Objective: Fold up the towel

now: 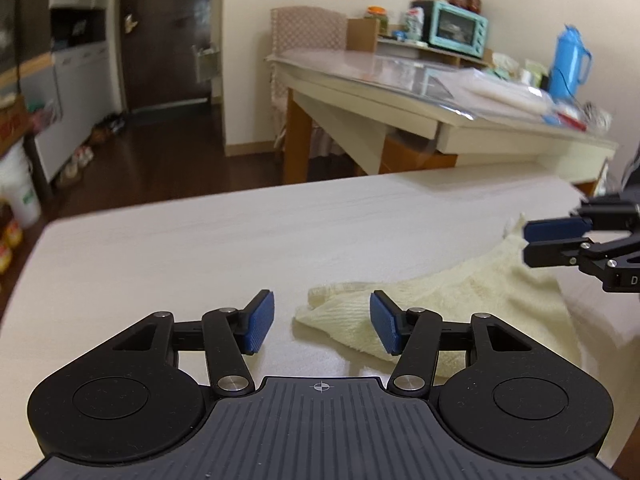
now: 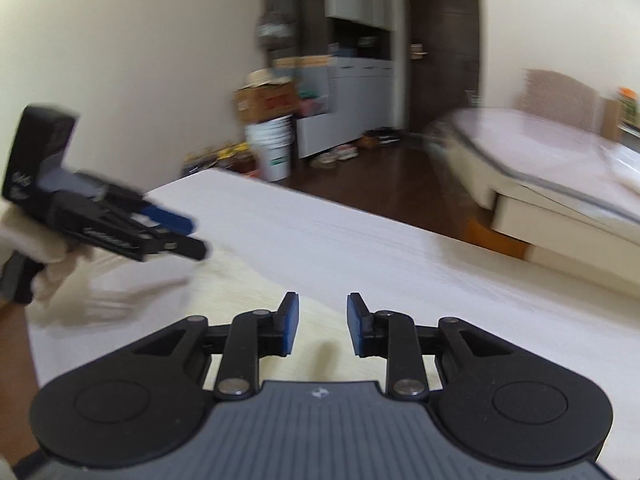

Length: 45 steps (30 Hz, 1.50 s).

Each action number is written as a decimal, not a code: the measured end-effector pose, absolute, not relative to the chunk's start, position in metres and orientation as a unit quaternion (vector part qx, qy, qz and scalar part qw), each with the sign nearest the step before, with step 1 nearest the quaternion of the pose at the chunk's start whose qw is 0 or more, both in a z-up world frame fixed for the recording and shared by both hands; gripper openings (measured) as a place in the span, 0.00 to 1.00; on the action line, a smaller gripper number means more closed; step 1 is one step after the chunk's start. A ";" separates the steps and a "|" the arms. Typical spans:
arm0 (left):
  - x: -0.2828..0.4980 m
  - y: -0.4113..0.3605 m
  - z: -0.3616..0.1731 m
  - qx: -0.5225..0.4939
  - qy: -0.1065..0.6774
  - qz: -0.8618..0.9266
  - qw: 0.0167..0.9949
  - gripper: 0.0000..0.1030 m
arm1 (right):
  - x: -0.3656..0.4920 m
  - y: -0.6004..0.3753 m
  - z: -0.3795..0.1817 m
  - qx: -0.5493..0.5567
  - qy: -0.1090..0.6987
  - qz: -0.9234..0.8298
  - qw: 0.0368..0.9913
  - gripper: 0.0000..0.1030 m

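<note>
A pale yellow towel [image 1: 460, 300] lies rumpled on the white table [image 1: 200, 252], to the right in the left wrist view. My left gripper [image 1: 322, 322] is open, just above the table, with the towel's near corner by its right finger. My right gripper [image 2: 323, 326] is open over the towel [image 2: 240, 300], holding nothing. It also shows at the right edge of the left wrist view [image 1: 528, 242], over the towel's far part. The left gripper shows blurred at the left of the right wrist view [image 2: 196, 236].
A second table [image 1: 400, 92] with a blue jug [image 1: 568, 64], a teal oven [image 1: 456, 28] and plastic sheets stands beyond. Dark floor, a white bucket [image 2: 274, 148], boxes and cabinets lie past the table's far edge.
</note>
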<state>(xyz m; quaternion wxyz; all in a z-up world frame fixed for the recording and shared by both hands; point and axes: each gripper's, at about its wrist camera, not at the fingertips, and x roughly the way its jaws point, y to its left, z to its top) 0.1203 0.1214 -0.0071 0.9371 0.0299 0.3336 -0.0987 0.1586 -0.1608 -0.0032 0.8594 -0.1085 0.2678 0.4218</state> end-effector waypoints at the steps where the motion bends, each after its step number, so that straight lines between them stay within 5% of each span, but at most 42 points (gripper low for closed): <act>1: 0.122 0.121 -0.006 0.043 0.330 -0.112 0.936 0.56 | 0.159 -0.155 -0.004 -0.120 0.269 0.428 0.854 0.32; 7: 0.144 0.132 0.006 0.008 0.334 -0.205 0.920 0.43 | 0.155 -0.141 -0.016 -0.134 0.283 0.426 0.849 0.33; 20: 0.169 0.129 -0.009 0.021 0.413 -0.256 0.874 0.39 | 0.145 -0.146 -0.024 -0.128 0.295 0.415 0.851 0.34; 23: 0.163 0.135 -0.008 0.017 0.410 -0.253 0.876 0.39 | 0.147 -0.147 -0.024 -0.123 0.295 0.415 0.852 0.35; 26: 0.155 0.142 -0.001 0.011 0.389 -0.235 0.891 0.50 | 0.148 -0.147 -0.024 -0.121 0.294 0.415 0.853 0.35; 36: 0.126 0.130 -0.002 0.006 0.367 -0.207 0.907 0.49 | 0.117 -0.165 -0.010 -0.089 0.262 0.426 0.861 0.35; 45: 0.139 0.115 -0.016 0.063 0.377 -0.172 0.908 0.51 | 0.089 -0.146 -0.021 -0.171 0.234 0.434 0.853 0.28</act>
